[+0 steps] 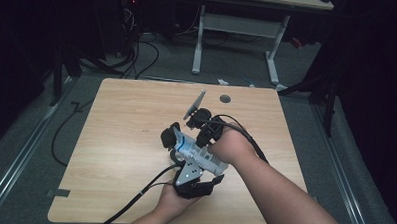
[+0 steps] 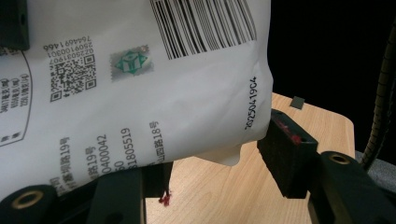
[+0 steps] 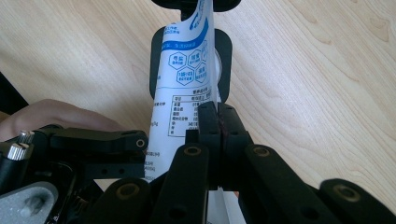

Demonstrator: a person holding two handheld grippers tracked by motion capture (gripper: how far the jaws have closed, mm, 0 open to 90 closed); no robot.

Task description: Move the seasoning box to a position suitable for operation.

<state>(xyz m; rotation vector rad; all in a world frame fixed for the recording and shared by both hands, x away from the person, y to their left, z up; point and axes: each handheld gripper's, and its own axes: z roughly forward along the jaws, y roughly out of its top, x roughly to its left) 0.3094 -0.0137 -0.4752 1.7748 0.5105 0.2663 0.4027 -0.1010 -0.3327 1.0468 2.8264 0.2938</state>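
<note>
A white bag with blue print and a barcode [image 1: 201, 156] is held above the middle of the wooden table [image 1: 120, 154]. My left gripper [image 1: 185, 160] comes from the near side. In the left gripper view the bag [image 2: 140, 93] sits between its jaws [image 2: 210, 172], with the right pad [image 2: 285, 154] pressed to the bag's edge. My right gripper [image 1: 200, 139] comes from the right. Its jaws [image 3: 218, 112] are shut on the thin edge of the bag [image 3: 187, 60]. A black rounded part [image 1: 169, 137] sits at the bag's far left end; I cannot tell what it is.
A round cable hole [image 1: 225, 98] lies near the table's far edge. A piece of grey tape [image 1: 58, 192] sticks out at the near left corner. Beyond the table stand white desk legs [image 1: 198, 42], with cables on the floor [image 1: 143, 55].
</note>
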